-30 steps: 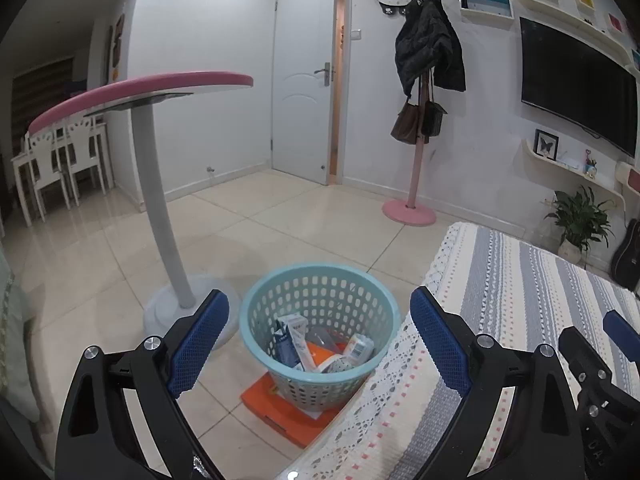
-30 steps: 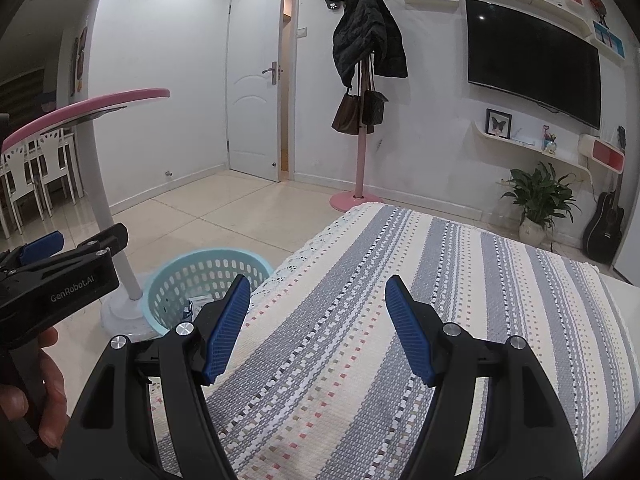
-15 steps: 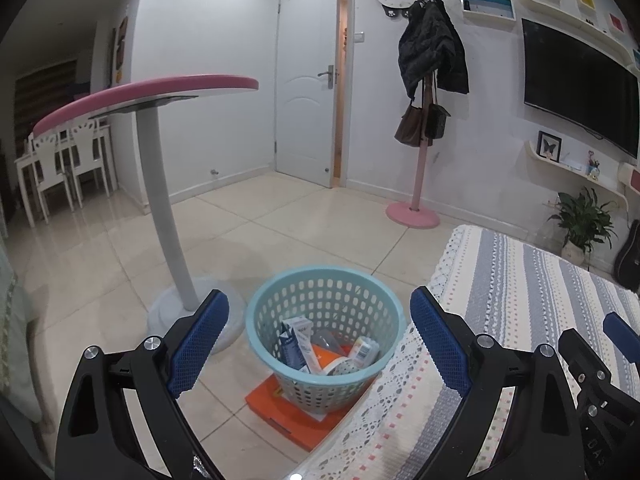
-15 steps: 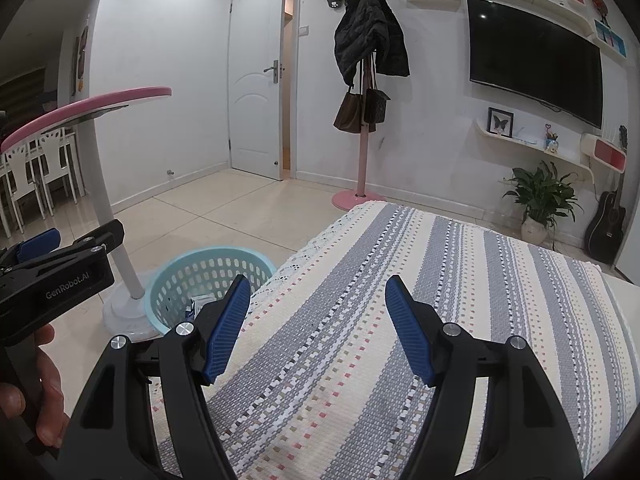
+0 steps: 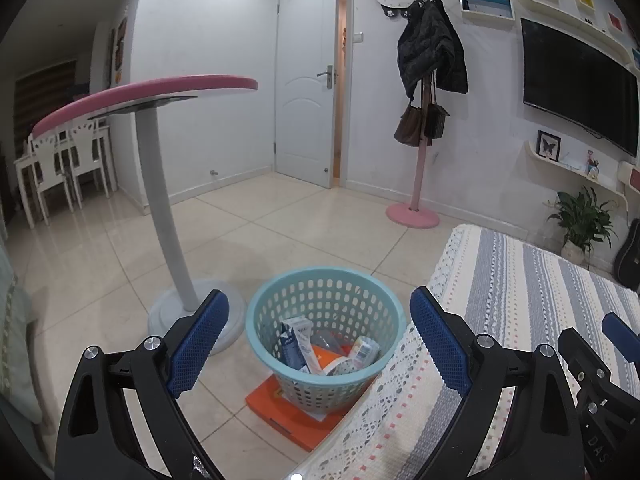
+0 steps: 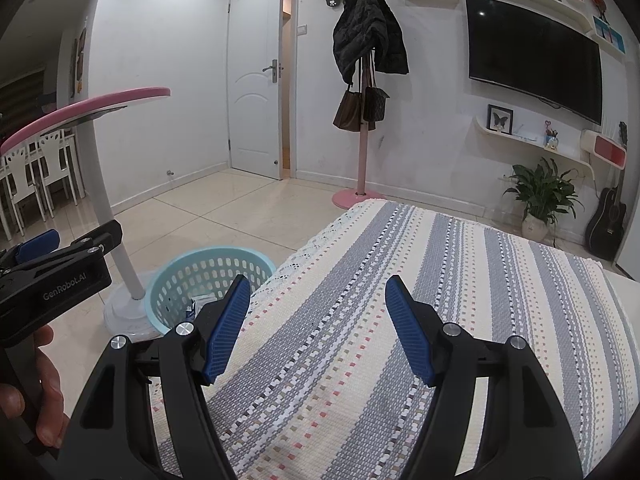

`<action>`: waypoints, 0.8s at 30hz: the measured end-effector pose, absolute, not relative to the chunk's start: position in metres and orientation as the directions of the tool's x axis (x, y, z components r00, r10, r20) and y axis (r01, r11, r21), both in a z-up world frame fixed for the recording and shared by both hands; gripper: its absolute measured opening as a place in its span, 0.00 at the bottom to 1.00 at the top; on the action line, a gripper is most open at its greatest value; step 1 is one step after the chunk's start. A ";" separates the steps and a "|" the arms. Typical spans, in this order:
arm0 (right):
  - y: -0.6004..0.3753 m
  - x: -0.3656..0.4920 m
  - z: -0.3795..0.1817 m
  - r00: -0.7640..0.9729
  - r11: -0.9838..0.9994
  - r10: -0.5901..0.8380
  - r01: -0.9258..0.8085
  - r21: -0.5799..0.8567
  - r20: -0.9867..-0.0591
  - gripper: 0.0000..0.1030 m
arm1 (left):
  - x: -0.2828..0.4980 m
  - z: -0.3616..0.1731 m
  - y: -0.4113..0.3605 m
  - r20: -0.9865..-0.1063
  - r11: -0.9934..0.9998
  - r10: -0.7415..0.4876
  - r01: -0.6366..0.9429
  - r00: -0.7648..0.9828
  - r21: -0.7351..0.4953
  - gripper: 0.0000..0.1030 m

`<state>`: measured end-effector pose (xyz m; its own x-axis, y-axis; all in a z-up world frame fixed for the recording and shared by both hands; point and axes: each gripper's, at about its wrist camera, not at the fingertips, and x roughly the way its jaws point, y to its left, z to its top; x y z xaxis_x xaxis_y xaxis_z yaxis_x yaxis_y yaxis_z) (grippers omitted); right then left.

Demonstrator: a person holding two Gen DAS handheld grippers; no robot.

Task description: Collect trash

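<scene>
A light blue perforated basket [image 5: 326,312] stands on the floor beside the striped tablecloth [image 5: 520,300]. It holds trash: a blue-and-white carton [image 5: 294,340], a small white bottle [image 5: 364,352] and a roll of tape [image 5: 340,366]. My left gripper [image 5: 319,338] is open and empty, above the basket. My right gripper [image 6: 318,326] is open and empty, over the cloth [image 6: 440,280]. The basket [image 6: 208,276] shows at left in the right wrist view, with the left gripper's body [image 6: 56,276] beside it.
The basket stands on an orange flat box [image 5: 288,412]. A pink-topped pedestal table [image 5: 160,184] stands left of it. A coat rack [image 5: 420,128], a white door [image 5: 306,100], a wall TV [image 5: 580,96], a plant [image 5: 580,220] and white chairs [image 5: 60,164] ring the tiled floor.
Both views have risen and pulled back slightly; the basket sits a little lower and farther in the left wrist view. Both grippers stay open.
</scene>
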<state>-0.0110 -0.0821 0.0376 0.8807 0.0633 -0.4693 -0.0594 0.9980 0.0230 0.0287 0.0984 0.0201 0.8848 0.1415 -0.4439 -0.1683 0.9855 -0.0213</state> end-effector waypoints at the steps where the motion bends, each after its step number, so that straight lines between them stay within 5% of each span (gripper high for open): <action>1: -0.082 -0.011 0.038 0.880 0.998 0.064 -0.060 0.024 -0.470 0.64 | 0.029 0.020 0.099 -0.443 0.986 0.142 -0.168 0.885 -0.021 0.87; 24: -0.077 -0.013 0.038 0.893 0.998 0.052 -0.055 0.006 -0.447 0.64 | 0.028 0.019 0.098 -0.442 0.983 0.165 -0.184 0.882 0.000 0.87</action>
<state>-0.0133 -0.0773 0.0381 0.8931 0.0521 -0.4468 -0.0552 0.9985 0.0060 0.0281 0.0981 0.0187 0.8816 0.1651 -0.4422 -0.1839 0.9829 0.0003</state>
